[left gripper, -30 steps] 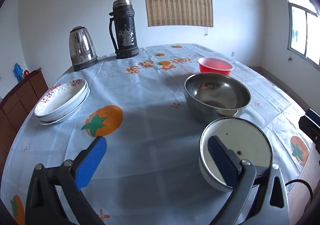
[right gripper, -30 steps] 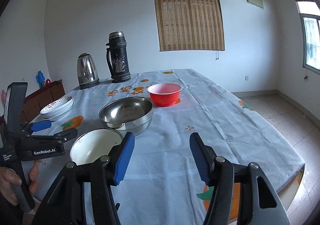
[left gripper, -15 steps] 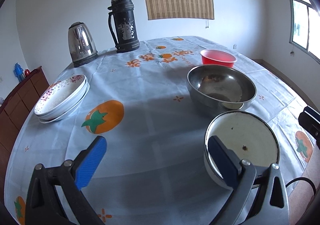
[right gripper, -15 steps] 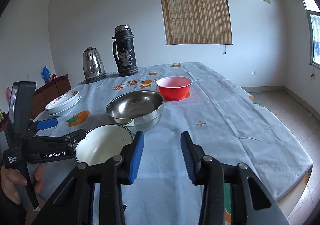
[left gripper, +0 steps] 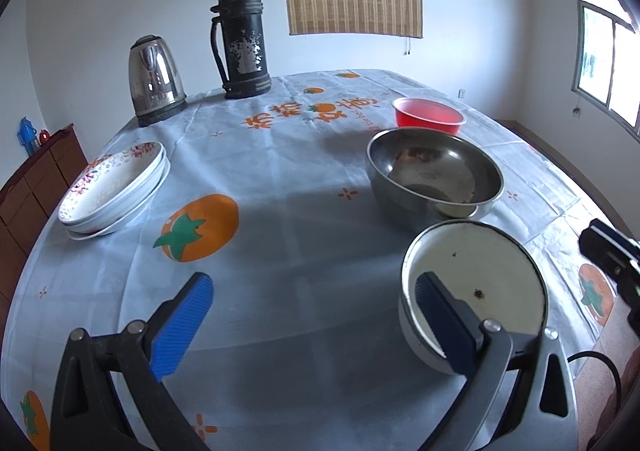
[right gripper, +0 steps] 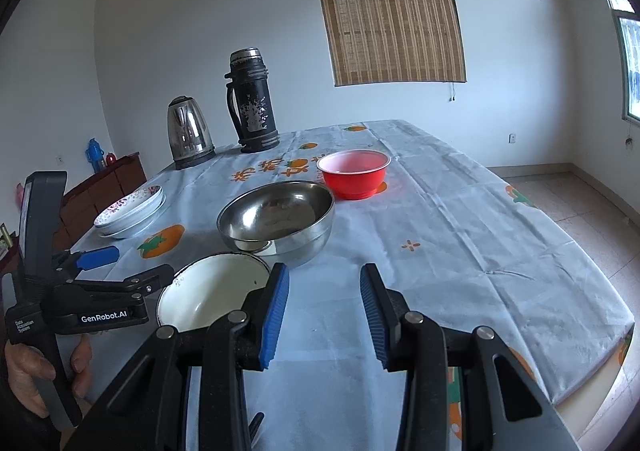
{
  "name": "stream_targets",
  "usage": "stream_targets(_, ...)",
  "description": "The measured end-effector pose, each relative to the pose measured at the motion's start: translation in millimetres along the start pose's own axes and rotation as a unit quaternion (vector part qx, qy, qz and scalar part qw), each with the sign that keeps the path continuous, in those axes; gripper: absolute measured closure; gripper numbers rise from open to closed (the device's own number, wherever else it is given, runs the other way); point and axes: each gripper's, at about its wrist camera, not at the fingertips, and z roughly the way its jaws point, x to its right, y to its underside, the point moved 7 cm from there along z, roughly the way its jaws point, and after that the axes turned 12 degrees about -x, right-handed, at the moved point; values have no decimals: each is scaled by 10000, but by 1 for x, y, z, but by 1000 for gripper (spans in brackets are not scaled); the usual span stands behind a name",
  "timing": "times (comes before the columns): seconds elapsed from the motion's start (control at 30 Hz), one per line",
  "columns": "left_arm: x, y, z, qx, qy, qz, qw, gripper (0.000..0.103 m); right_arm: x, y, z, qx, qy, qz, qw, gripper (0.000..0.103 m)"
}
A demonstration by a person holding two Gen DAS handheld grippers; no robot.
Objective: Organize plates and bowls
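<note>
Rigid and probably light for its size, the white enamel bowl with a thin dark rim [left gripper: 476, 291] — hard, glossy, likely slippery under rubber pads and prone to chipping if knocked against the dented stainless-steel mixing bowl [left gripper: 434, 179] just behind it. Best taken at the near rim, one pad inside and one outside the wall. Sits near the front edge of the orange-printed pale blue tablecloth [left gripper: 288, 211], a small dark speck on its inner floor. Left gripper [left gripper: 312, 315] spread wide, right finger over the enamel rim, nothing pinched. Right gripper [right gripper: 324, 311] partly closed — jaws just narrowed, empty between.
</note>
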Motion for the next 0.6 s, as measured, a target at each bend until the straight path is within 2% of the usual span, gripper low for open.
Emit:
stream_targets(0.33, 11, 1, -5, 84, 66, 206, 9997, 3, -17, 5, 12, -166, -375, -69, 9991, 63)
stream_targets(0.43, 12, 0, -4, 46, 126, 202, 9997, 3, -15, 5, 12, -157, -352, -50, 9992, 63)
stream_targets(0.6, 7, -8, -10, 115, 118, 146, 9998, 3, 6, -6, 4, -13, -66, 28, 10000, 63)
